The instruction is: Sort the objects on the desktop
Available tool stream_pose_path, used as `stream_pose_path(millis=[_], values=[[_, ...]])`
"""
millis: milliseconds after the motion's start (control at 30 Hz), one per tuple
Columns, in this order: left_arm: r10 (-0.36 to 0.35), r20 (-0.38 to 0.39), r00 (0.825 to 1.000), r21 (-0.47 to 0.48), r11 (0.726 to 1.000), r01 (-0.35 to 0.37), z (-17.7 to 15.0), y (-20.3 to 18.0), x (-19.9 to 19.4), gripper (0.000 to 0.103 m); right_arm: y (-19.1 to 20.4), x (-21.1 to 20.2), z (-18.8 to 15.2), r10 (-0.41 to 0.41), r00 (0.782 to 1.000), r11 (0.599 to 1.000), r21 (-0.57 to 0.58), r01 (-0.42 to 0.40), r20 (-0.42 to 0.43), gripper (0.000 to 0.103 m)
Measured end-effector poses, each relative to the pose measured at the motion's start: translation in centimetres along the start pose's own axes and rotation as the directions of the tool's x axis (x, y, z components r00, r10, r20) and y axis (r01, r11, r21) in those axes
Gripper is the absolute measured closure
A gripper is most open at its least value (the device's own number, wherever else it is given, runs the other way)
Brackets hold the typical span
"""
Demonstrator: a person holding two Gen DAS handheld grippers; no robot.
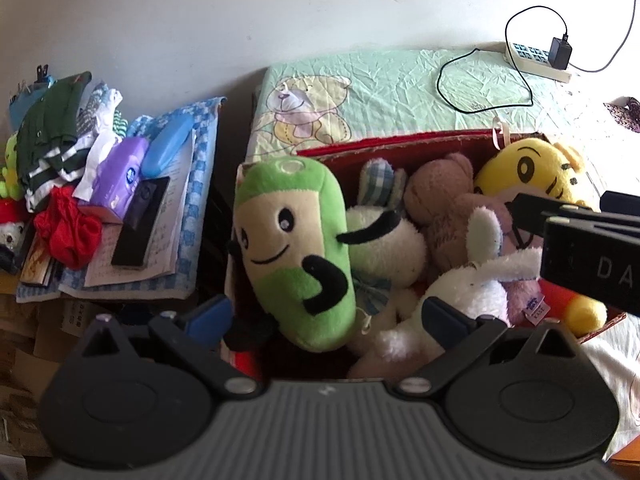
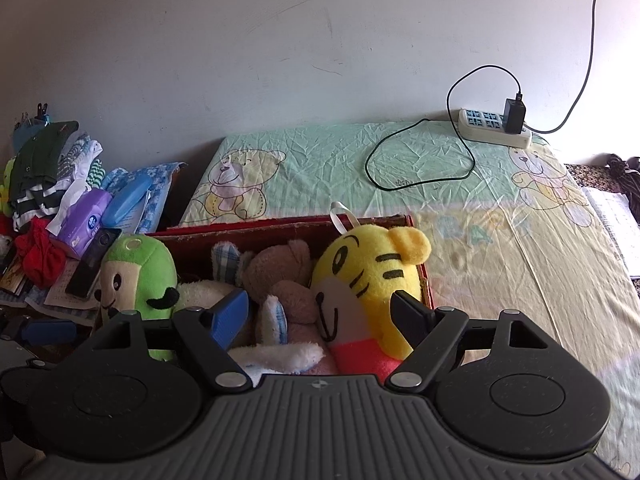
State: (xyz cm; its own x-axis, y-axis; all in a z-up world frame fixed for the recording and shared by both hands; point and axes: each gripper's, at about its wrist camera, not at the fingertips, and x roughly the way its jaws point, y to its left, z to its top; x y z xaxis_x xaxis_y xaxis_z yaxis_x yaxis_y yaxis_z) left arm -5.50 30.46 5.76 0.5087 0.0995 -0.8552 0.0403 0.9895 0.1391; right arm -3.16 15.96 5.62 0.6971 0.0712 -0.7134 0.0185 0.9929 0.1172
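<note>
Pale wall, bear-print sheet (image 2: pixel 400 168) over desk. Red box (image 2: pixel 280 226) full of plush toys. Left gripper (image 1: pixel 326 314) jaws wide around green plush (image 1: pixel 296 248); right gripper (image 2: pixel 320 310) wide, empty, near yellow tiger plush (image 2: pixel 372 276). Likely step: picking toy. Next: close on green plush, lift clear.

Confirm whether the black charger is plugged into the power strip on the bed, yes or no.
Yes: in the right wrist view the black charger stands plugged into the white power strip, its cable looping over the green sheet.
</note>
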Motion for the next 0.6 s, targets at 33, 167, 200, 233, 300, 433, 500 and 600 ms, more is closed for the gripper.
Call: stream_pose_path(millis=[33,167,200,233,300,433,500,600], values=[[0.002,0.007,1.0,0.006,1.0,-0.002,0.4,0.1,-0.3,0.001,0.0,-0.1,0.2,-0.002,1.0,1.0,0.004,0.002,0.004,0.022],[0.006,0.036,0.999,0.012,1.0,-0.007,1.6,0.5,-1.3,0.001,-0.2,-0.3,0.7,-0.004,1.0,1.0,0.015,0.004,0.016,0.022],[0.006,0.04,0.999,0.014,1.0,-0.006,1.7,0.5,-1.4,0.001,-0.2,-0.4,0.6,-0.004,1.0,1.0,0.015,0.004,0.015,0.022],[0.003,0.043,0.999,0.016,1.0,-0.004,1.7,0.3,-1.5,0.001,-0.3,-0.4,0.4,-0.005,1.0,1.0,0.015,0.005,0.011,0.022],[-0.001,0.045,0.999,0.021,1.0,0.0,1.4,0.0,-1.4,0.001,-0.5,-0.4,0.1,-0.006,1.0,1.0,0.02,0.006,0.002,0.022],[0.007,0.042,0.999,0.016,1.0,-0.008,0.6,-0.8,-1.1,0.001,-0.8,-0.6,-0.7,-0.023,1.0,1.0,0.017,0.023,-0.007,0.022],[0.011,0.032,0.999,0.014,1.0,-0.012,0.2,-1.1,-0.8,0.001,-1.0,-0.6,-1.1,-0.033,0.999,0.999,0.011,0.033,-0.013,0.022],[0.003,0.017,1.0,0.005,1.0,-0.003,-0.2,-1.1,-0.6,0.001,-1.3,-0.5,-1.6,-0.043,0.999,0.999,0.018,0.043,-0.027,0.022]])
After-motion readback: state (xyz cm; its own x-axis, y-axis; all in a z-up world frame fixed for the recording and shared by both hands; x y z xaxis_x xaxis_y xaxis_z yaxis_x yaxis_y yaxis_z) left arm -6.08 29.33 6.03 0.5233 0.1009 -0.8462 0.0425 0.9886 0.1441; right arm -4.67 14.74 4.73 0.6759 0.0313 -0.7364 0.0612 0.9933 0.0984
